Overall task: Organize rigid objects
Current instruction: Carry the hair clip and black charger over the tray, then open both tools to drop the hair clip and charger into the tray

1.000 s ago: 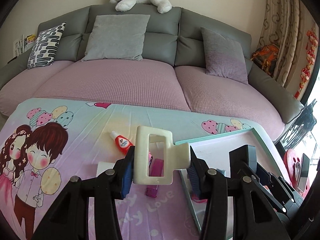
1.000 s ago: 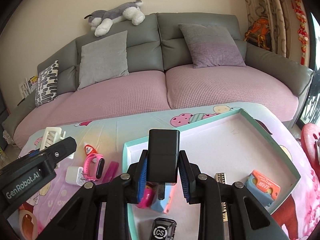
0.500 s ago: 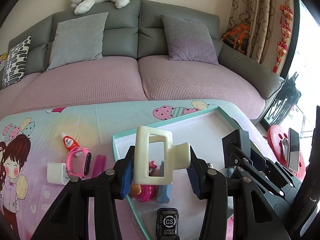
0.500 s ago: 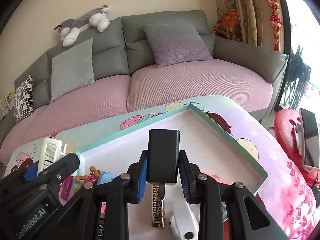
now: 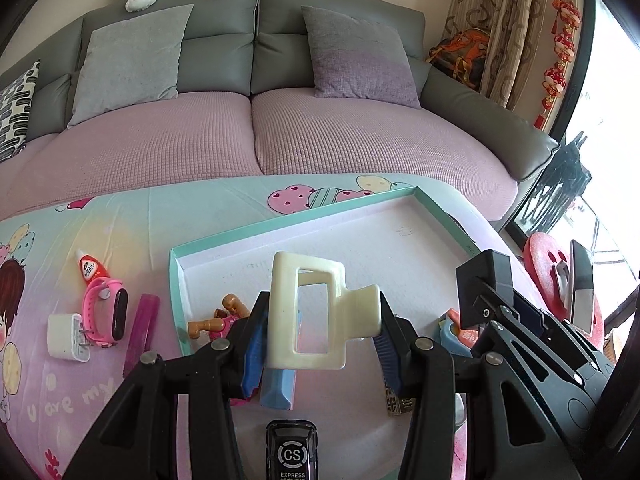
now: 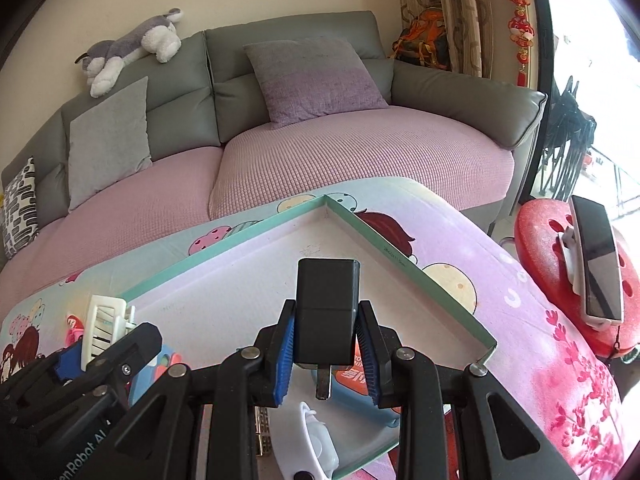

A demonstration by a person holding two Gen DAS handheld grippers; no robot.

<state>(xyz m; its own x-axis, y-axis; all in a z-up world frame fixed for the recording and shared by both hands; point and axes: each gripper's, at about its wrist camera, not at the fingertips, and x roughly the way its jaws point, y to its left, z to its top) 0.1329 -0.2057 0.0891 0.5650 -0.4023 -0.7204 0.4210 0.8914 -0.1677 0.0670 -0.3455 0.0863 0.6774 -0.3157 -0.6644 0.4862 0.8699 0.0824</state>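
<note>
The left gripper (image 5: 316,344) had its blue-padded fingers (image 5: 251,354) pressed against a cream hair claw clip (image 5: 316,312), holding it upright above the near half of the tray (image 5: 304,216) — a shallow white tray with a teal rim. The right gripper (image 6: 326,354) was clamped in the same way on a black charger plug (image 6: 327,310), its metal prongs pointing down between the pads, above the tray's right part.

Under the left fingers, inside the tray, lay a light blue block (image 5: 278,392), a small toy figure with tan limbs (image 5: 216,318), a gold-patterned piece (image 5: 394,400) and a black "CS Express" key fob (image 5: 292,454) at the near edge. Beneath the right gripper sat an orange and blue card-like pack (image 6: 356,384) and a white plastic item (image 6: 310,444), both inside the tray.

On the cartoon-print tablecloth (image 5: 100,380), left of the tray, were a pink smartwatch (image 5: 106,312), a white charger cube (image 5: 66,338) touching its strap, a red-capped glue bottle (image 5: 90,268) just beyond, and a magenta strip (image 5: 140,334) beside the watch — all well apart from the grippers.

Behind the table stood a grey sofa with a pink seat cover (image 5: 256,136), cushions and a plush husky (image 6: 132,48) on its backrest. To the right, a red stool (image 6: 560,264) carried a phone in a white stand (image 6: 596,260).
</note>
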